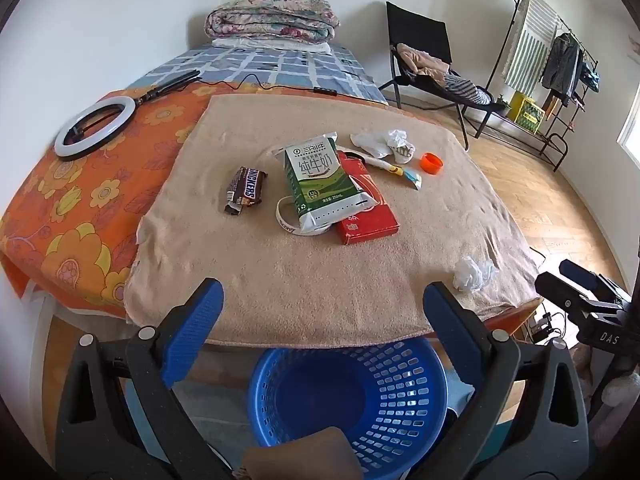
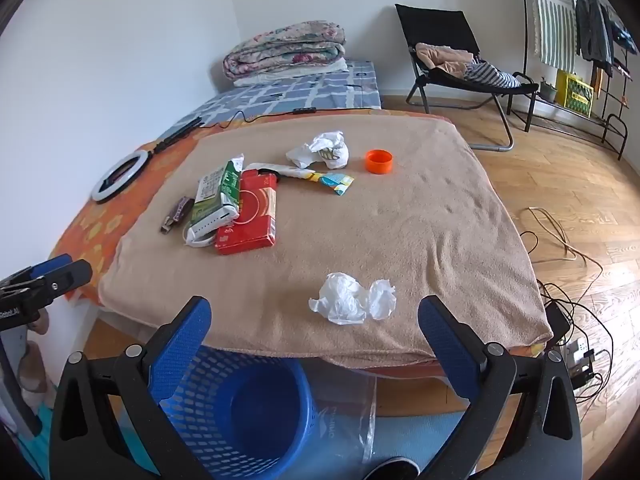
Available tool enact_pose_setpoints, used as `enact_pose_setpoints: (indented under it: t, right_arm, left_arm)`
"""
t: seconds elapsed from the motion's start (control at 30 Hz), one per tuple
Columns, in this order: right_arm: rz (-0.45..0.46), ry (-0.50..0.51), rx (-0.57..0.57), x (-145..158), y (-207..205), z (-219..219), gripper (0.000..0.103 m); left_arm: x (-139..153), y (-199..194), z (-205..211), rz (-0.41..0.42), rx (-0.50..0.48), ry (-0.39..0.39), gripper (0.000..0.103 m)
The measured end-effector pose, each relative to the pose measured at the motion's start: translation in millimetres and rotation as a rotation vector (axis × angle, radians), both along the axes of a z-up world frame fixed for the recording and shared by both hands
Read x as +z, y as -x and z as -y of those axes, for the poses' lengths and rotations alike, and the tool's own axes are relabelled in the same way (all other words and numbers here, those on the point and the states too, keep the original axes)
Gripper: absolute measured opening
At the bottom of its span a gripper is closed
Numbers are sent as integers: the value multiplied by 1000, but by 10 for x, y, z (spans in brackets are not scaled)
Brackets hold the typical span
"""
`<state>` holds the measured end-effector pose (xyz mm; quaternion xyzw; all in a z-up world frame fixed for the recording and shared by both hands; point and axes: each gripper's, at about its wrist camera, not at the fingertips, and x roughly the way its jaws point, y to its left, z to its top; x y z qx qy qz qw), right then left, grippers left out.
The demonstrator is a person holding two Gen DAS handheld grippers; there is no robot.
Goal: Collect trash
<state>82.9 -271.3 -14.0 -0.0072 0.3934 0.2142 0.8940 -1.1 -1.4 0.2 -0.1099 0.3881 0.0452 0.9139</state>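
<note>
Trash lies on a tan towel [image 1: 312, 280] on the bed: a Snickers wrapper [image 1: 245, 191], a green milk pouch [image 1: 320, 182] on a red box [image 1: 368, 208], crumpled white paper [image 1: 384, 142], a small snack wrapper [image 1: 400, 170], an orange cap [image 1: 432, 163] and a crumpled tissue [image 1: 474, 273] near the front edge [image 2: 352, 298]. A blue basket [image 1: 348, 400] stands below the bed's front edge [image 2: 240, 412]. My left gripper [image 1: 322, 332] is open and empty above the basket. My right gripper [image 2: 314, 348] is open and empty just short of the tissue.
A ring light [image 1: 94, 126] with its cable lies on the orange floral sheet at the left. A folded quilt [image 1: 272, 18] sits at the bed's head. A black chair [image 2: 460, 64] with clothes, a clothes rack [image 1: 560, 64] and floor cables [image 2: 568, 280] are at the right.
</note>
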Motion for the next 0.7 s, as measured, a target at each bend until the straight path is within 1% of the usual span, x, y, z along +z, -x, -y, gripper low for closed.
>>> enact_pose_setpoints:
  t: [0.03, 0.07, 0.1, 0.23, 0.27, 0.37, 0.5, 0.7]
  right_arm:
    - [0, 0, -1, -4, 13, -5, 102]
    - [3, -7, -1, -9, 26, -5, 102]
    - [1, -9, 1, -14, 35, -7, 102]
    - [6, -2, 6, -34, 66, -43, 102]
    - [9, -2, 4, 43, 14, -8, 102]
    - [15, -8, 5, 82, -14, 19, 102]
    - [38, -13, -8, 77, 74, 8, 102]
    - [38, -12, -8, 76, 66, -1, 102]
  left_arm:
    - [1, 8, 13, 2, -5, -3, 102]
    - [-5, -14, -44, -19, 15, 39, 102]
    - [-55, -20, -34, -20, 12, 36, 102]
    - [-68, 8, -44, -21, 16, 18, 102]
    - [-65, 12, -48, -20, 16, 16, 102]
    - [-60, 23, -23, -15, 22, 1, 102]
    - [-121, 7, 14, -29, 13, 1, 102]
    - [-142, -16, 31, -36, 8, 2, 102]
